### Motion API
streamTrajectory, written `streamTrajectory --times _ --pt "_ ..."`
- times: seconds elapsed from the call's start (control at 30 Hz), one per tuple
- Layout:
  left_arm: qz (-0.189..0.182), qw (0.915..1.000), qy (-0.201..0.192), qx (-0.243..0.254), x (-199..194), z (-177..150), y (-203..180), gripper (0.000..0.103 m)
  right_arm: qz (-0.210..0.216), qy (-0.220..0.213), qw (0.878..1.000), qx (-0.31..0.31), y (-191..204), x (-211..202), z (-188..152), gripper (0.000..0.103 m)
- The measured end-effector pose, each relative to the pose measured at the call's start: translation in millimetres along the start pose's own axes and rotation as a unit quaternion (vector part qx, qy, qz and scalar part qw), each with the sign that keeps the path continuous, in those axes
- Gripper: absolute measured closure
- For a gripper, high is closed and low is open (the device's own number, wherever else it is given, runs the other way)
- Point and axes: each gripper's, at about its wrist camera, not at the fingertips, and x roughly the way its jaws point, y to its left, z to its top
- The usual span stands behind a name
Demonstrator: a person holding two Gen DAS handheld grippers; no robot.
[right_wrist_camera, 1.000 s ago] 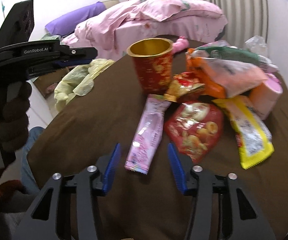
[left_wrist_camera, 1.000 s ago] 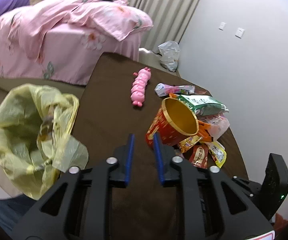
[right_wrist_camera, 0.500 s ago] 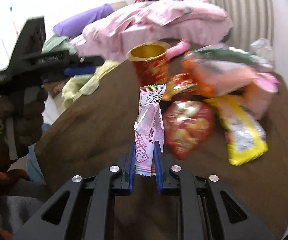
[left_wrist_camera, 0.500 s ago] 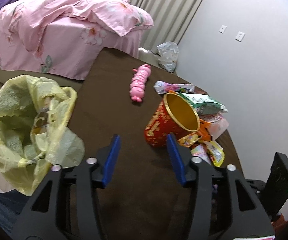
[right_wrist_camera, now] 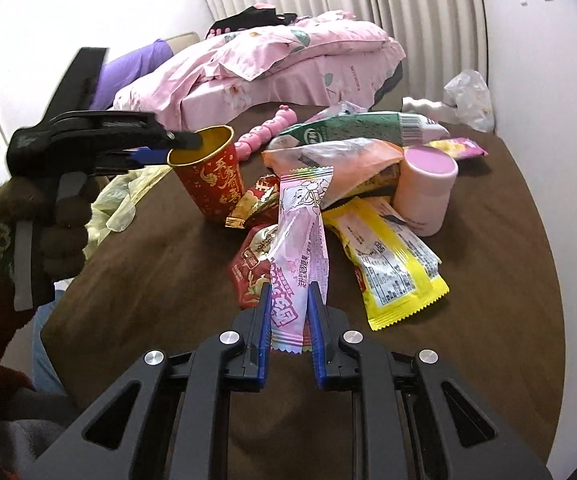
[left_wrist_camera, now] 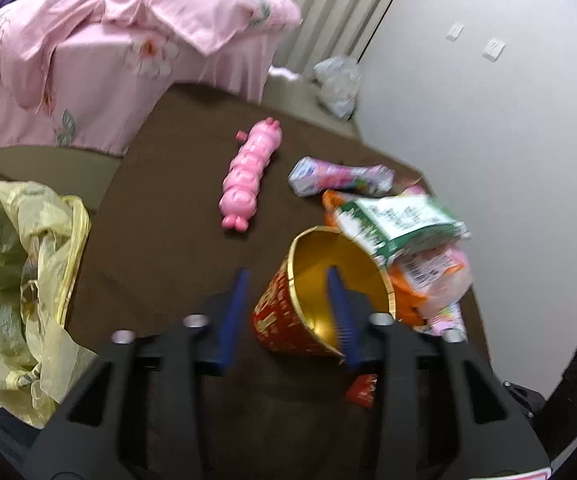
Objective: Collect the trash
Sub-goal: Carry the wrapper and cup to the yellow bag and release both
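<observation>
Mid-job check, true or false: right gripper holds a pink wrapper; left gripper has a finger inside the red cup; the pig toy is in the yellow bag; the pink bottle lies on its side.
1. Right gripper holds a pink wrapper. True; its jaws have just closed on it.
2. Left gripper has one finger inside the red cup. True; its jaws have just been closing around the wall.
3. Pig toy is in the yellow bag. False: it lies on the table.
4. Pink bottle lies on its side. False: it stands upright.

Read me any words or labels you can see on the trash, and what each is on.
Nothing reads clearly.
Red cup: gold Chinese characters, too stylised to quote.
Pink wrapper in the right tongs: Chinese print, too small.
Yellow wrapper: fine print, unreadable.
Green packet: barcode, logo blurred.
</observation>
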Motion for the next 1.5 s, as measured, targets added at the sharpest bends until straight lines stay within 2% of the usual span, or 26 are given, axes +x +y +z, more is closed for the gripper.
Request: streamTrajectory --times 0.03,0.1,0.23,0.4,0.53,0.63,0.8,0.97,1.1,1.3,1.5 --pt "0.0 1.0 0.001 0.001 1.1 -1.8 0.6 0.09 -0.002 0.0 1.0 -0.004 0.9 -0.5 0.3 0.086" --pt "0.004 0.9999 -0.006 0.008 -3.0 -6.4 1.4 0.097 -0.003 -0.004 1.0 -0.004 1.3 -2.7 0.8 0.086" --pt "-0.001 0.9995 -0.025 0.021 -24.7 -15.9 0.7 0.098 -0.005 -0.02 1.0 -0.001 1.1 -11.2 6.3 0.086" --pt "0.014 0.9966 -0.064 0.051 -59.9 -29.4 -3.4 0.098 0.004 -0.039 0.999 -0.012 11.0 -18.6 15.8 0.086" --pt "0.02 0.994 -0.093 0.054 -87.2 -34.1 2.7 0.098 0.016 -0.049 0.998 -0.035 26.4 -20.2 28.5 0.086" --pt "0.032 0.9917 -0.118 0.039 -110.5 -32.5 19.9 0.098 0.032 -0.06 0.996 -0.056 40.3 -22.4 41.9 0.086" --pt "0.075 0.9845 -0.158 -0.007 -148.3 -25.6 66.5 0.098 0.066 -0.07 0.99 -0.101 74.4 -15.3 74.0 0.086" --pt "0.139 0.9687 -0.195 -0.065 -192.4 -25.8 133.6 0.098 0.113 -0.063 0.98 -0.15 122.7 8.7 107.9 0.086" --pt "0.168 0.9625 -0.188 -0.1 -201.0 -32.9 179.2 0.098 0.156 -0.025 0.971 -0.181 166.1 51.4 125.8 0.086" --pt "0.171 0.9633 -0.152 -0.141 -174.4 -40.5 228.2 0.098 0.209 0.048 0.955 -0.206 226.1 127.5 138.0 0.086" --pt "0.165 0.9655 -0.122 -0.161 -146.8 -46.8 259.9 0.098 0.213 0.094 0.943 -0.236 259.2 178.3 139.4 0.086"
